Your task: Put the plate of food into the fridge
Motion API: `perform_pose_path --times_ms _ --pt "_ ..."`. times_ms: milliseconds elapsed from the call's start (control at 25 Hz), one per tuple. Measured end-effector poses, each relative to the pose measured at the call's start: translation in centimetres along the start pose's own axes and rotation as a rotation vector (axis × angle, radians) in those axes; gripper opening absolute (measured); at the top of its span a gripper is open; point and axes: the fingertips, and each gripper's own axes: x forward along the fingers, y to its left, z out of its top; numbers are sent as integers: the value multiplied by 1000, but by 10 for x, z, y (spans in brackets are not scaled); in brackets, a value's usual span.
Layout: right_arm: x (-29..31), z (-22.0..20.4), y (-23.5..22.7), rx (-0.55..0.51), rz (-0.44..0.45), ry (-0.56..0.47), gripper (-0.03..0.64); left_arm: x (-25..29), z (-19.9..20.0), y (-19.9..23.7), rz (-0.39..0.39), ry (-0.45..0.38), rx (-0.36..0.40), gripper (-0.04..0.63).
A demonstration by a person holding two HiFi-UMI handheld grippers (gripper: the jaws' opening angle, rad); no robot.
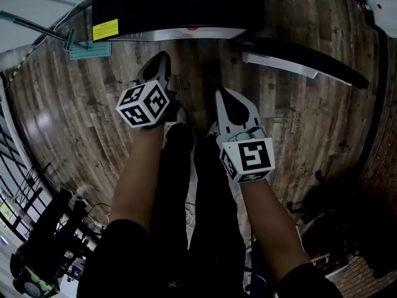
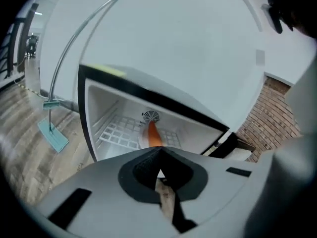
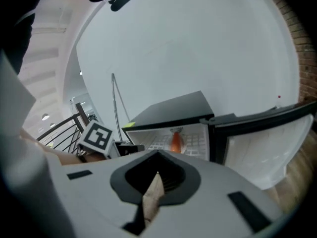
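A small black fridge stands open on the wood floor, its door swung out to the right. Inside, an orange carrot lies on a white plate on the wire shelf. The carrot also shows in the right gripper view. My left gripper is held low in front of the fridge opening, shut and empty, its tips touching. My right gripper is beside it, a little further back. It is also shut with nothing in it.
A teal mop with a long handle leans against the wall left of the fridge. A brick wall lies to the right. A black railing runs along the left. The person's legs are below the grippers.
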Motion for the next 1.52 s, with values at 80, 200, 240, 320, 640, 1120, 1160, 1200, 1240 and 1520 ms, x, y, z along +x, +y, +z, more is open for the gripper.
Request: perform_pose_path --times_ms 80,200,240,320,640,1120,1160,1200,1240,1520 --pt "-10 26 8 -2 -22 -28 12 -30 17 -27 -17 -11 35 -5" --pt "-36 71 25 -1 -62 -73 12 -77 45 -76 -73 7 54 -5" --pt "-49 89 32 4 -78 -86 12 -95 56 -92 -85 18 52 -5" --pt "-76 130 47 18 -103 -119 12 -134 87 -118 -85 21 73 -5" --pt "-187 275 88 -52 -189 -254 12 -252 269 -244 -181 -151 287 -5" --pt "-347 488 150 -217 -222 -575 12 -412 405 -408 -380 -316 408 -5" --pt "-354 496 154 -229 -215 -583 12 -421 412 -416 -385 -342 424 -5" --pt "-358 502 156 -240 -209 -587 12 -429 417 -423 -392 -361 430 -5" --pt "-361 506 156 -245 -206 -589 12 -433 420 -428 -398 -372 435 -5" --pt "-376 506 144 -259 -241 -593 12 -430 410 -444 -407 -360 449 -5"
